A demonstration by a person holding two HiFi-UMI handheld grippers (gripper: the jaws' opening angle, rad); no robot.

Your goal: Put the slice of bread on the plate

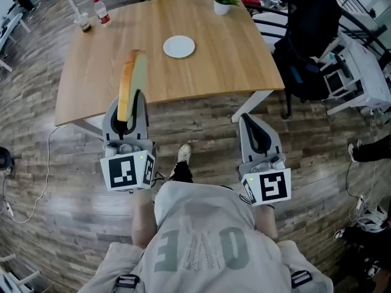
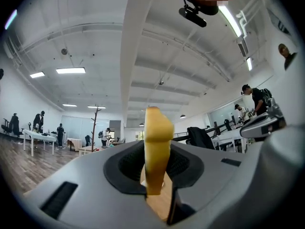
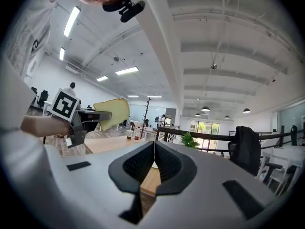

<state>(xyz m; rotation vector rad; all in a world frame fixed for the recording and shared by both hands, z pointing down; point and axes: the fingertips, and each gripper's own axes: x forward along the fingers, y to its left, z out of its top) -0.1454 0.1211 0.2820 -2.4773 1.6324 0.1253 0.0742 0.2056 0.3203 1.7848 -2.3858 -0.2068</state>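
My left gripper (image 1: 129, 105) pinches the bread (image 1: 130, 72) edge-up, right gripper (image 1: 252, 122) closed empty, so I'm mid-carry and must next reach over the plate (image 1: 179, 46).

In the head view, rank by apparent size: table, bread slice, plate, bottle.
1. table
2. bread slice and plate: not ranked, because the slice is nearer and nearly edge-on
3. bottle

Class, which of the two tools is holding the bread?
The left tool: the bread stands on edge between its jaws. The right tool is shut on nothing.
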